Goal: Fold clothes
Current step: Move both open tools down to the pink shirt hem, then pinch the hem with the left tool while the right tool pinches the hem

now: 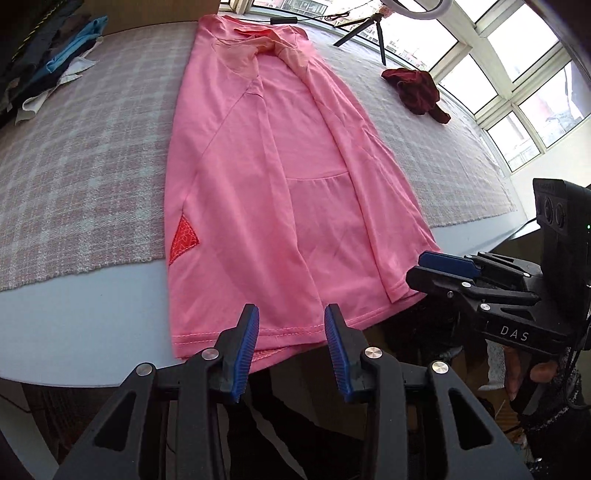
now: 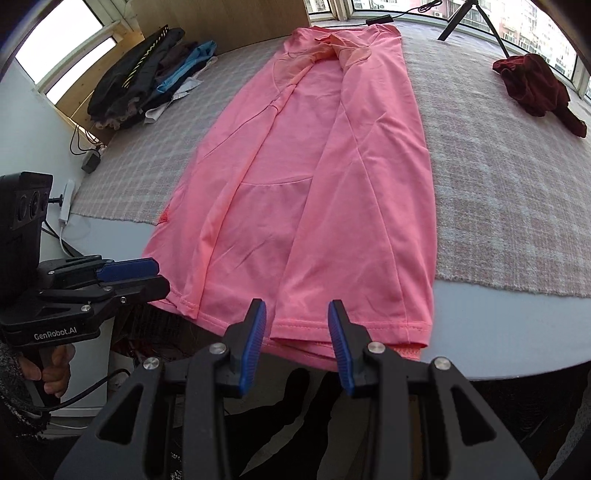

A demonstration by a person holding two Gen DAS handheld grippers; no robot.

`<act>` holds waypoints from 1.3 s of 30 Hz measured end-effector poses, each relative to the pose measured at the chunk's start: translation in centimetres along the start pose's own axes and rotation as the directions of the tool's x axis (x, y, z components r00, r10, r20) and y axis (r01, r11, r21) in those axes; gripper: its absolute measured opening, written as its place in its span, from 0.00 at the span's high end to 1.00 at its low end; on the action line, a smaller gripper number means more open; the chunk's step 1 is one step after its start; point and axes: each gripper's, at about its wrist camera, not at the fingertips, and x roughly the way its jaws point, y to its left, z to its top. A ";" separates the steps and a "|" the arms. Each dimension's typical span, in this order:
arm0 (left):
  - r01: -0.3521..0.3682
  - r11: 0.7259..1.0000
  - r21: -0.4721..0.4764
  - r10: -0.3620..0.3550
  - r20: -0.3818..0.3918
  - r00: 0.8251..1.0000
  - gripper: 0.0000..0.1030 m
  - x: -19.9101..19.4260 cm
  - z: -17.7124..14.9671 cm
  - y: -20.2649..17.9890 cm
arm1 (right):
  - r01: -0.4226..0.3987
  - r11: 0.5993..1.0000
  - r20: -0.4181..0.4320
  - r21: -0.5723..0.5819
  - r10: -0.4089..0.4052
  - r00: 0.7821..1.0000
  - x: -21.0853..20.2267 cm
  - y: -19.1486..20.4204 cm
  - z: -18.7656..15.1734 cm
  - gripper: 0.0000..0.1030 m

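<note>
A pink shirt [image 1: 280, 192] [image 2: 325, 184] lies lengthwise on a checked cloth [image 1: 92, 155] [image 2: 498, 206]. Both its sides are folded in toward the middle, and its hem hangs over the table's near edge. My left gripper [image 1: 292, 314] hovers open at the left part of the hem, nothing pressed between its blue pads. In the right wrist view the left gripper [image 2: 147, 277] shows side-on by the shirt's lower left corner. My right gripper [image 2: 297, 308] stands open at the right part of the hem. From the left wrist view, the right gripper [image 1: 436, 269] sits beside the lower right corner.
A crumpled dark red garment [image 1: 415, 92] [image 2: 535, 88] lies at the far right of the cloth. A pile of dark and blue clothes [image 1: 55, 62] [image 2: 147, 85] sits far left. A black tripod [image 1: 369, 29] [image 2: 469, 18] stands by the windows. The pale table edge [image 1: 92, 332] runs close below.
</note>
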 end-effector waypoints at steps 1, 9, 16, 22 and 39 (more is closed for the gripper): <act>0.012 1.000 0.002 -0.012 -0.007 1.000 0.66 0.3 0.0 -0.3 | -0.004 1.000 -0.012 -0.002 0.004 1.000 0.5 0.3 -0.1 0.66; -0.001 0.998 0.070 0.001 -0.011 1.000 0.69 1.5 0.0 -1.3 | 0.059 0.994 -0.035 -0.088 -0.063 0.997 1.8 1.8 -1.4 0.67; 0.059 0.995 0.076 -0.058 -0.013 0.998 0.99 1.2 -0.3 -0.8 | 0.023 1.000 -0.059 -0.009 -0.023 0.998 1.5 -0.2 -1.2 0.94; 0.125 0.990 0.067 -0.125 -0.001 0.992 1.00 0.1 -0.3 -0.7 | -0.026 0.999 -0.049 0.034 0.028 0.998 0.5 -1.4 -1.2 0.96; 0.118 0.993 0.006 -0.118 0.004 0.993 0.91 -0.1 -0.9 -0.1 | -0.131 0.991 -0.103 0.016 0.132 0.986 2.4 1.1 -0.4 0.96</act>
